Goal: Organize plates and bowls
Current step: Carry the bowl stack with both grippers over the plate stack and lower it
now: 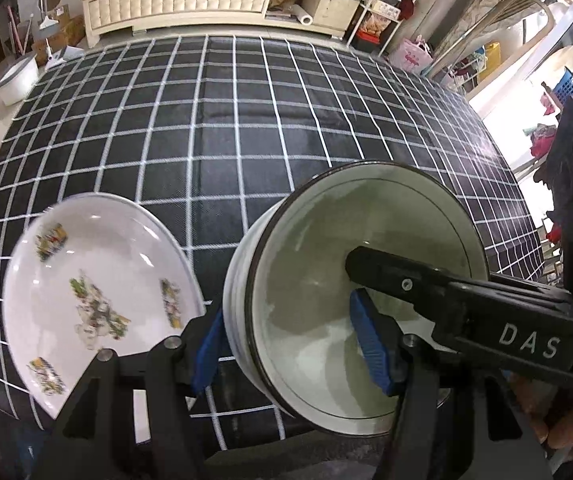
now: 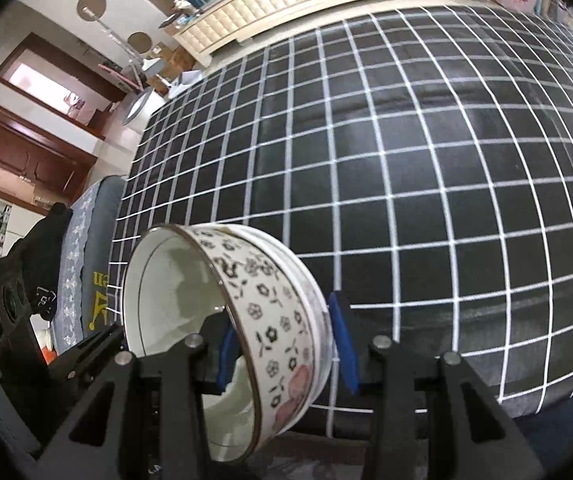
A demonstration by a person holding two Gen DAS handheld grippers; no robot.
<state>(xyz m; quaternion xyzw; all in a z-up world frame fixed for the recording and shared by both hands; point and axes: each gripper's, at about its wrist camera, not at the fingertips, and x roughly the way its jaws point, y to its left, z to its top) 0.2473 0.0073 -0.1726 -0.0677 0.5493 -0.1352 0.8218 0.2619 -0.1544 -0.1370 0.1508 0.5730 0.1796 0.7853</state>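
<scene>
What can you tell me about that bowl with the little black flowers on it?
The bowl looks ceramic: white and glossy inside, with a thin dark rim line, black flower prints and a pink bloom outside. It seems to be two or more bowls nested. It is tipped on its side above the checked tablecloth. Both tools grip its wall: the right tool and the left tool.

We could not see the bowl's (image 1: 326, 280) base in the left wrist view, where the right tongs (image 1: 370, 264) covered part of its inside. The plate (image 1: 98, 296) at lower left was blurred along its rim, its lower edge hidden behind the left tongs (image 1: 290, 344). At the right edge a hand (image 1: 566, 424) was cut off. In the right wrist view the bowl's bottom passed behind the tongs' frame.
</scene>
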